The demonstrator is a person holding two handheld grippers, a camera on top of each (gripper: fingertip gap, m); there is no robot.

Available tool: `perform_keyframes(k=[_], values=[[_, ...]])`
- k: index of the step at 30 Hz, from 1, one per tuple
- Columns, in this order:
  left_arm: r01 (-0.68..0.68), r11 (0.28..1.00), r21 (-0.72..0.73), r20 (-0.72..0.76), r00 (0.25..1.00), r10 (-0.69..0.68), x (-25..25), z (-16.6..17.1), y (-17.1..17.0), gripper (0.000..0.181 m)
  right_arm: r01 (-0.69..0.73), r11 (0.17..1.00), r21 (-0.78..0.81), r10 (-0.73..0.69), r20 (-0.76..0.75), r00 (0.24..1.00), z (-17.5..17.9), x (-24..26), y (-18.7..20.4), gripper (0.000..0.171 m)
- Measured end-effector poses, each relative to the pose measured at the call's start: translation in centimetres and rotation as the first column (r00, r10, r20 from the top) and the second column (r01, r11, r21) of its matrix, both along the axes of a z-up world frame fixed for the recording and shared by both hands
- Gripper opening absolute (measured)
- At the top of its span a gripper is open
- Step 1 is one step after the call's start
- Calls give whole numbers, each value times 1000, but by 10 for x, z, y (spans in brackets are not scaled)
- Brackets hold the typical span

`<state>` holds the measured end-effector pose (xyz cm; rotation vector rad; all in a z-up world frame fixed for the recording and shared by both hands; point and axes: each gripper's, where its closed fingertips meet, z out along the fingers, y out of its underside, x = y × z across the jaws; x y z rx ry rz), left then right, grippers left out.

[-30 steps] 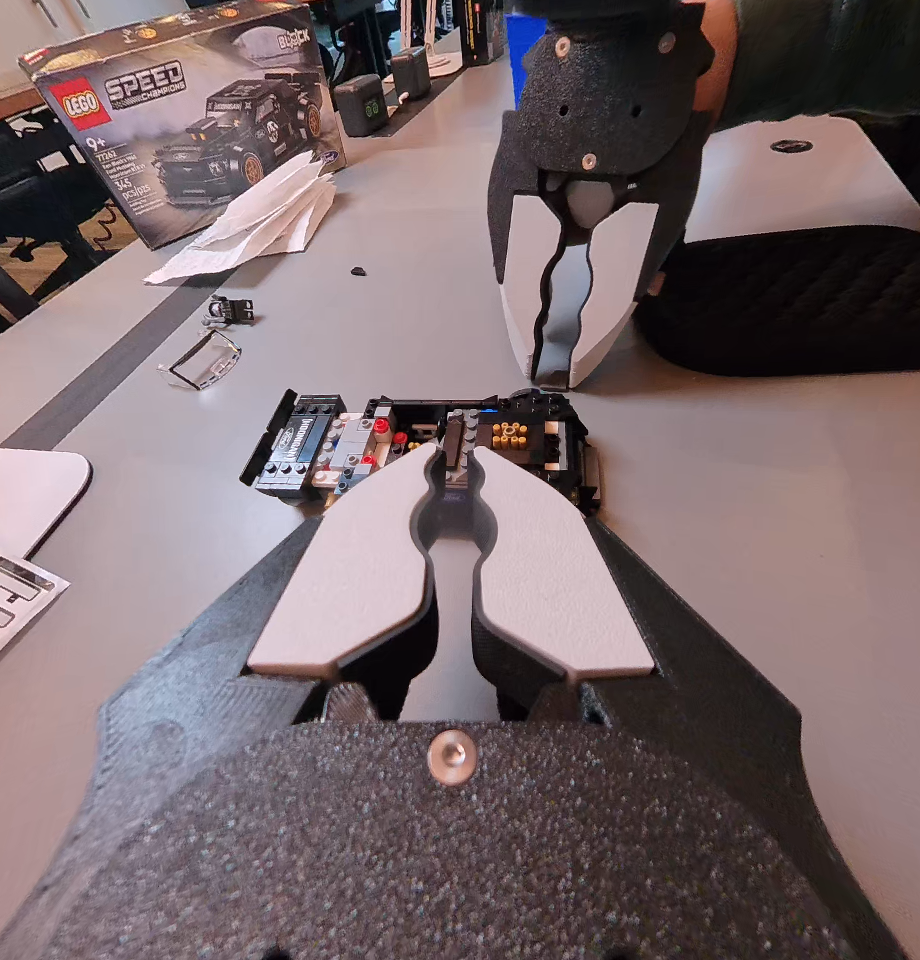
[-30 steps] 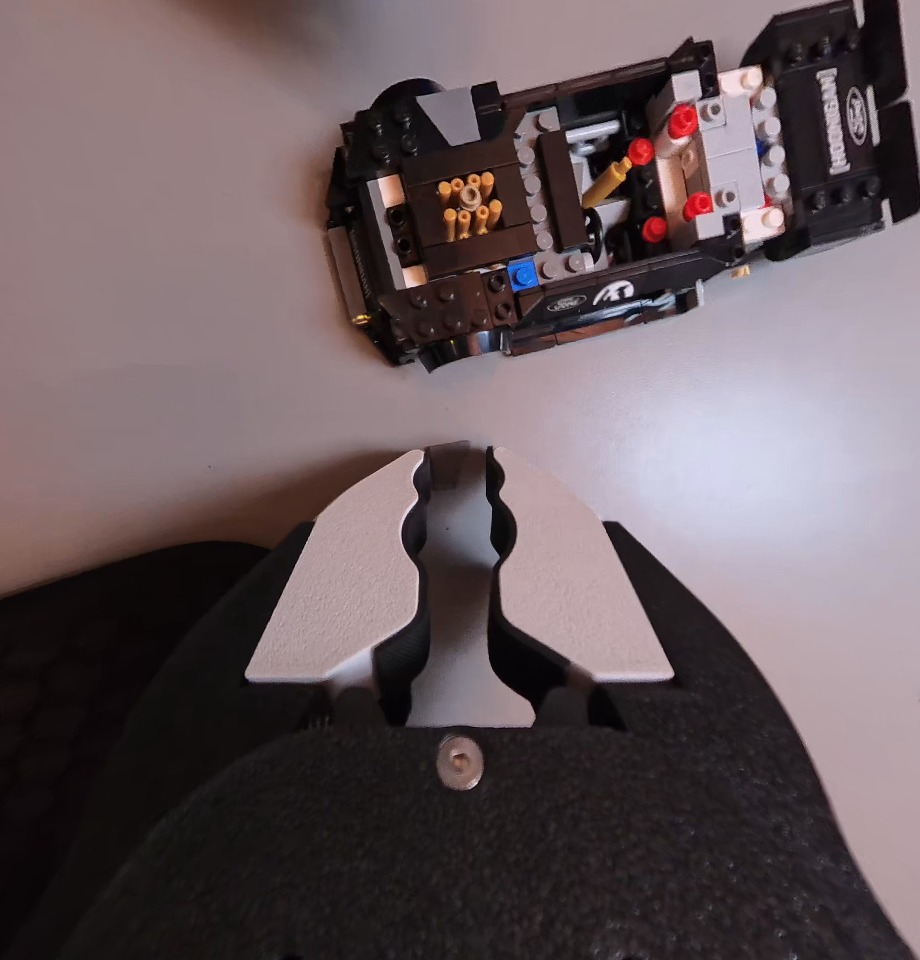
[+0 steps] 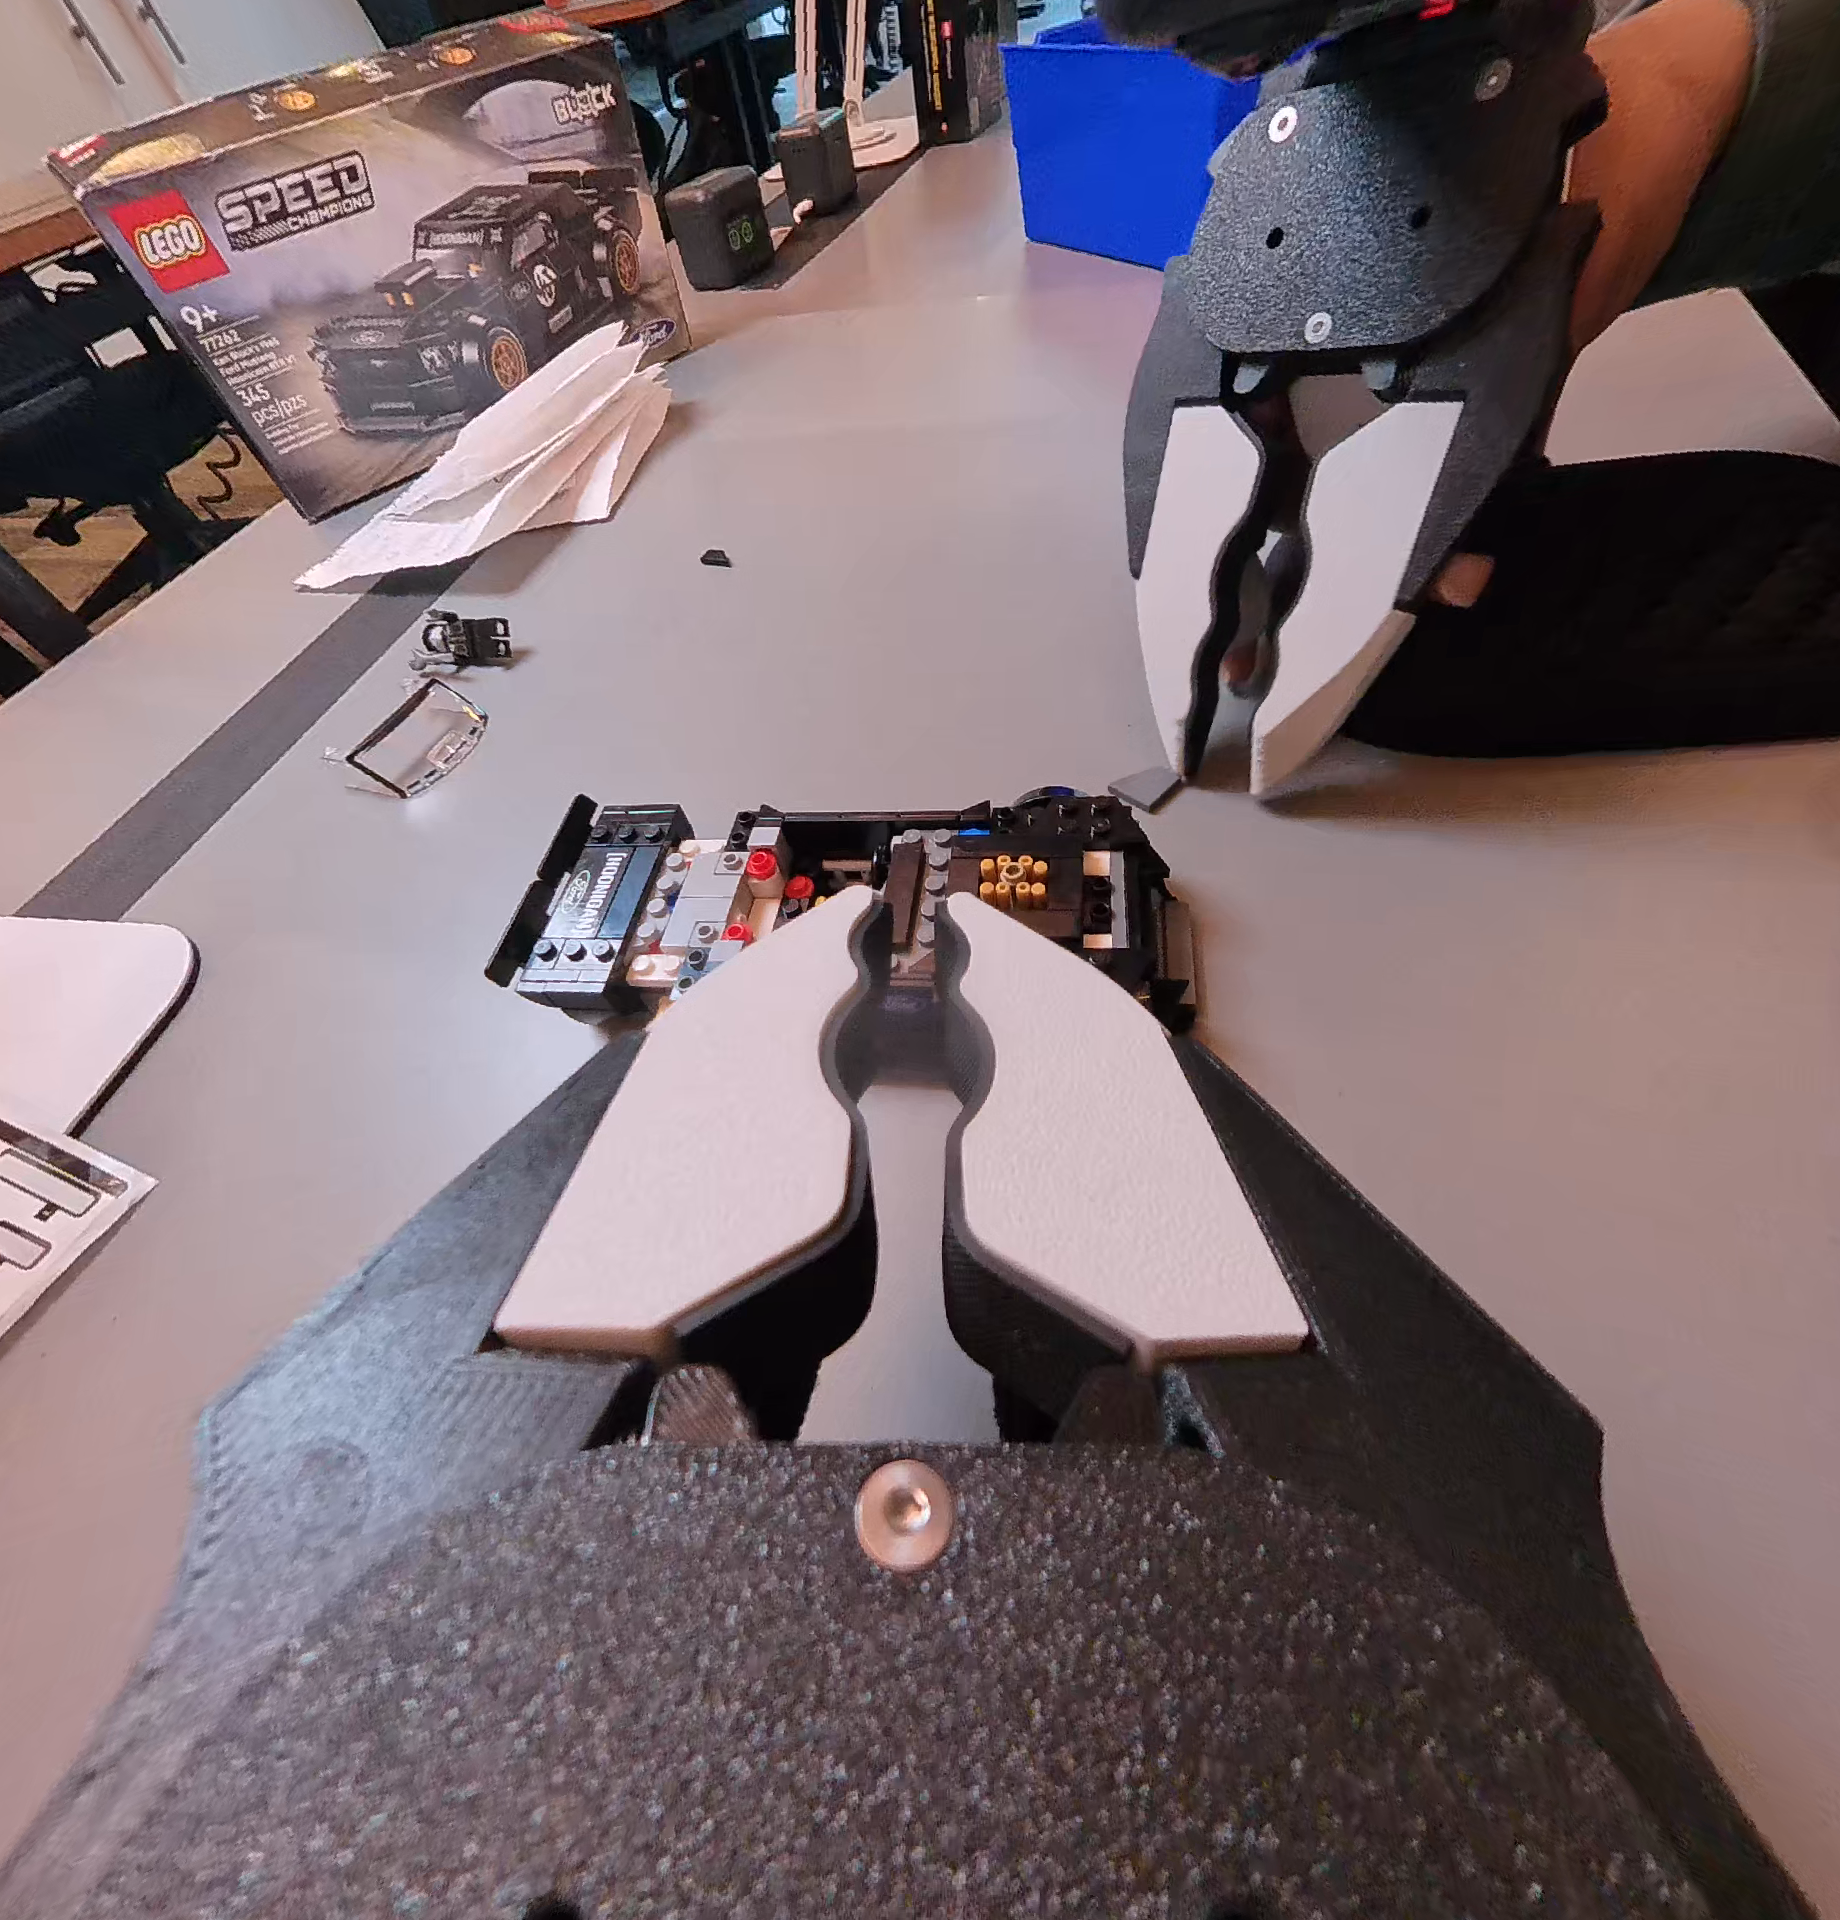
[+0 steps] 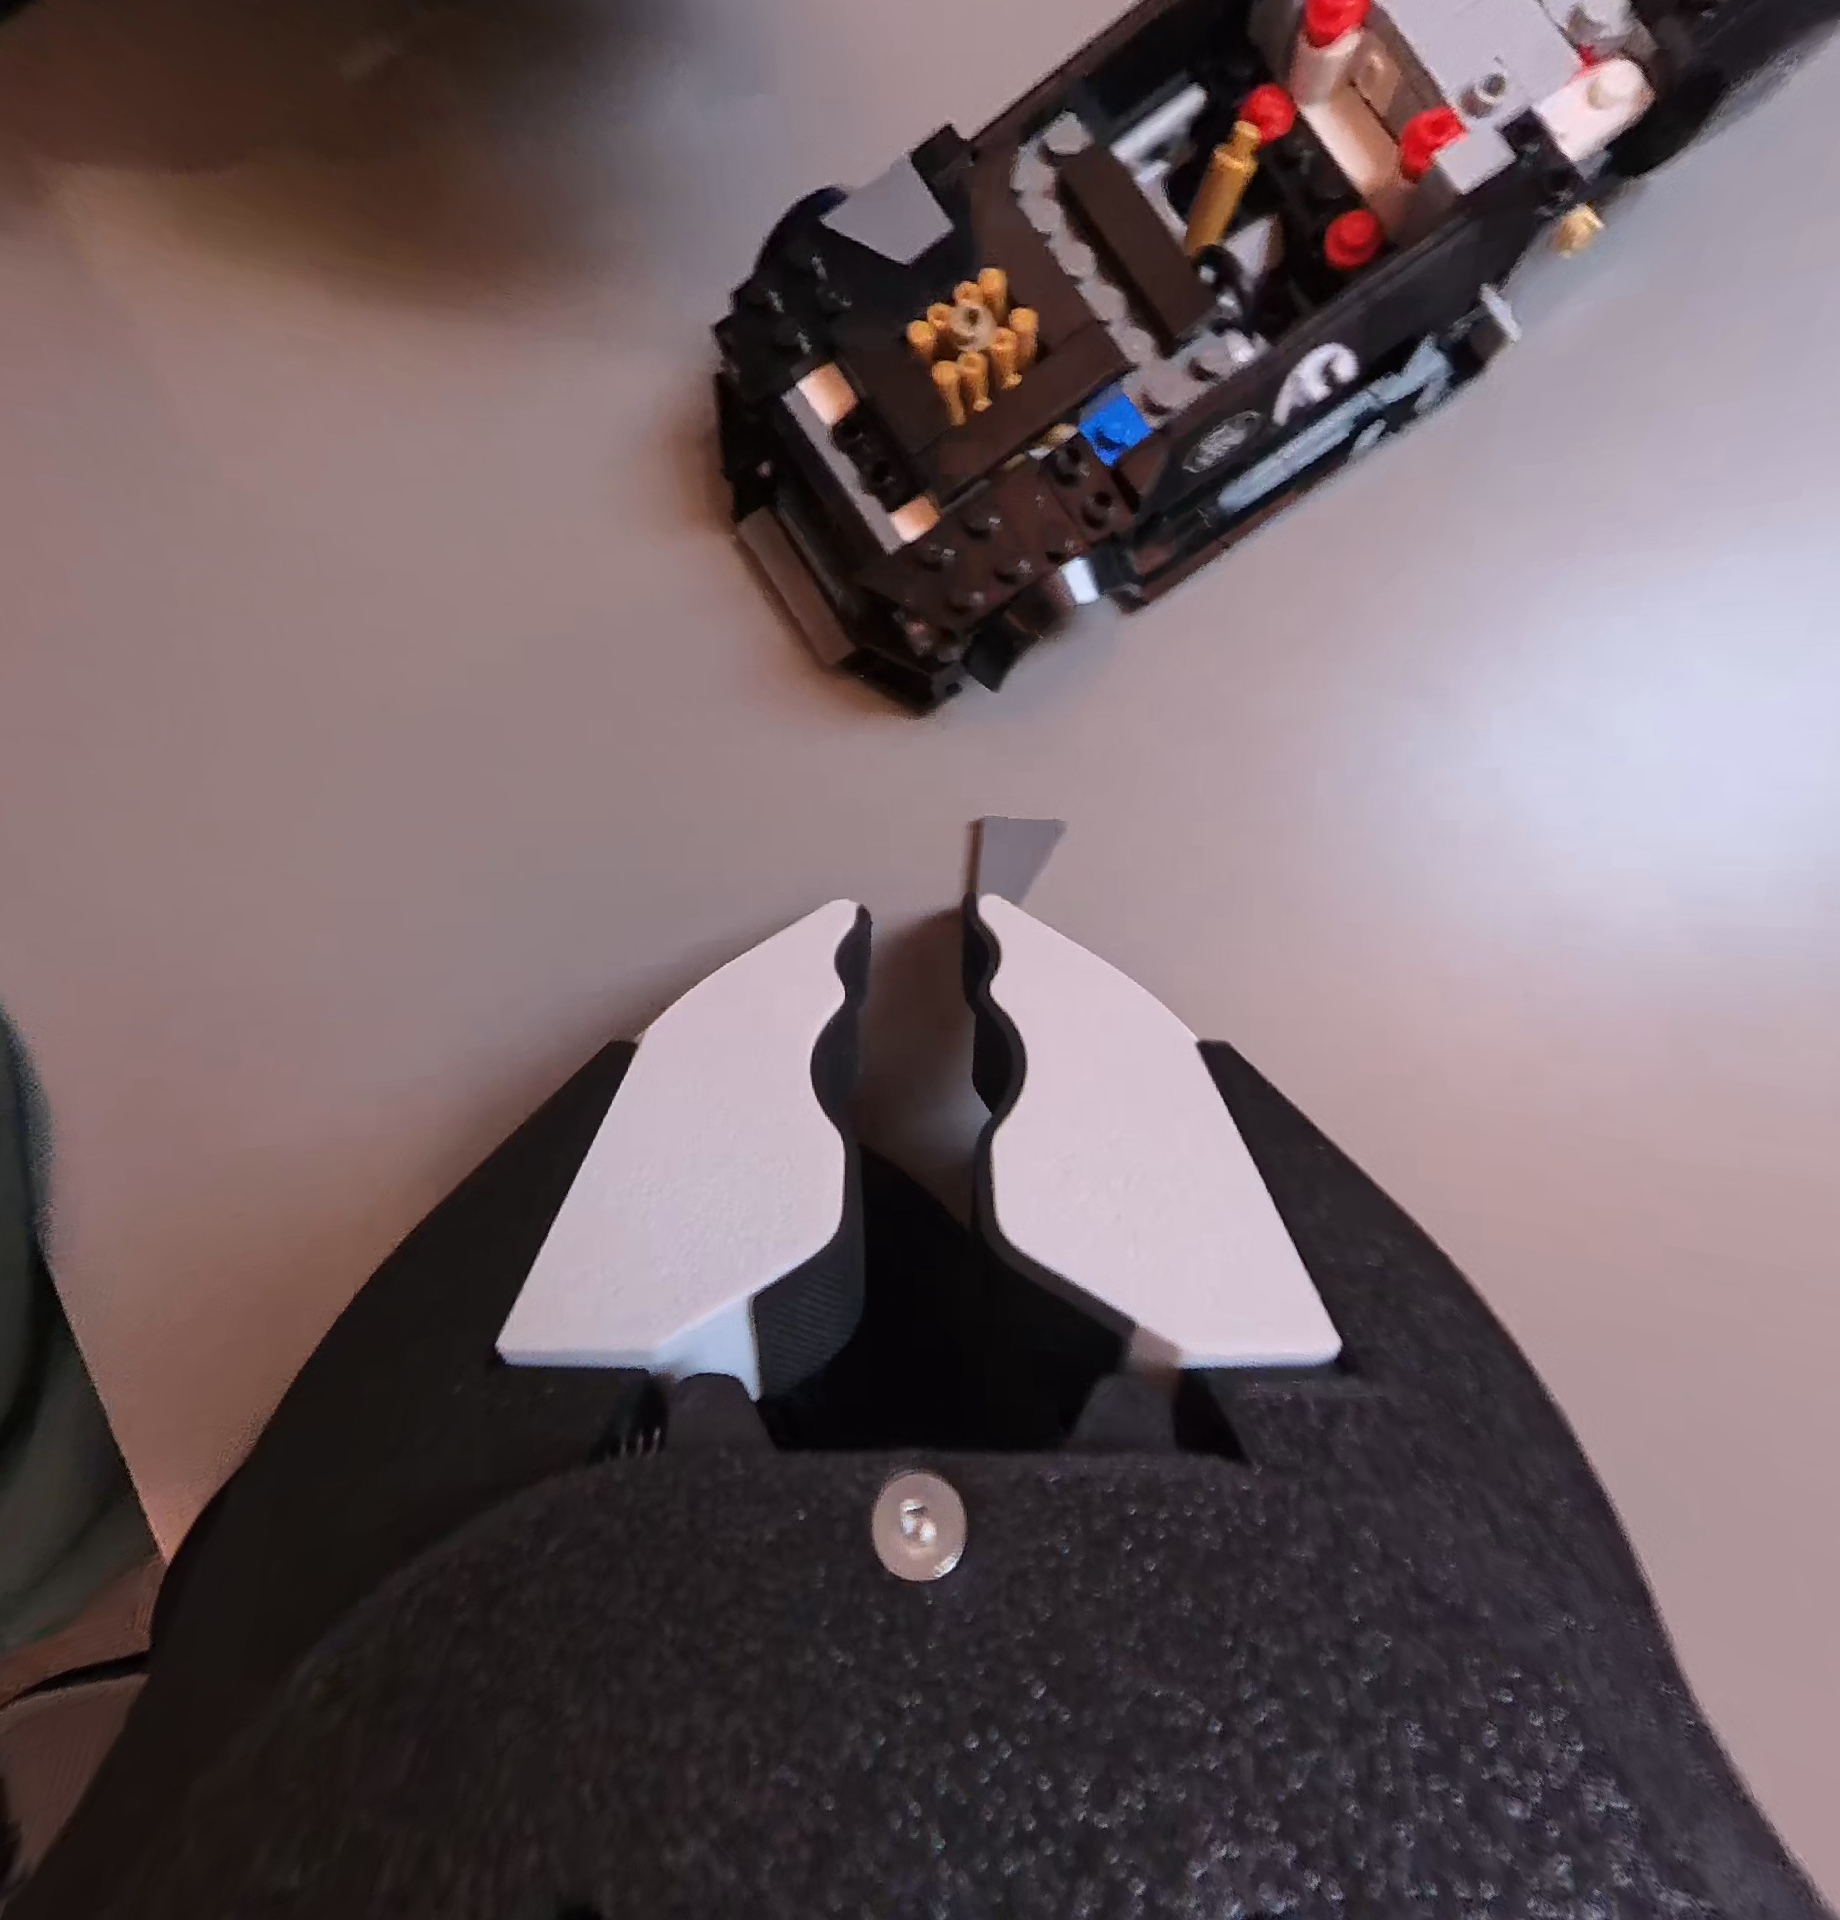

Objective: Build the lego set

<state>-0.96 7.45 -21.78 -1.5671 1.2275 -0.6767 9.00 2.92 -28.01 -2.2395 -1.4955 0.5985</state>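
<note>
The partly built black Lego car [image 3: 604, 894] lies on the grey table and also shows in the right wrist view [image 4: 999, 416]. My left gripper [image 3: 911, 920] is slightly open, its tips at the car's near side, holding nothing that I can see. My right gripper [image 3: 1222, 774] points down at the table behind the car's right end, its tips a little apart [image 4: 916, 914]. A small flat grey tile [image 3: 1144, 787] lies on the table just beside one fingertip, outside the gap [image 4: 1018, 857].
The set's box [image 3: 376, 260] and white paper bags [image 3: 521, 468] stand at the far left. A clear windscreen piece [image 3: 417, 738], a small black assembly [image 3: 469, 639] and a tiny black part [image 3: 716, 558] lie loose. A black mat [image 3: 1643, 603] lies at the right and a sticker sheet [image 3: 22, 1226] at the near left. One gripper's finger ends stand about 12 cm off the other's. From either gripper's tips it is about 30 cm to the small black assembly [image 3: 469, 639].
The right gripper's tips have parted and shifted right. The grey tile that sat between them now lies on the table beside one tip. The left gripper has not moved.
</note>
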Motion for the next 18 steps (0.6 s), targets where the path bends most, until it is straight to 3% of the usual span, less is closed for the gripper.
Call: perform_keyframes(k=[6,18], values=[[3,1000,-3,-5,1000,-3,1,-2,-1,7,-94,993,70,98,-53,994,12,-3,1,17],[-2,1000,9,-22,1000,2,0,-4,0,7,-367,918,151,359,82,930,0,5,20,35]])
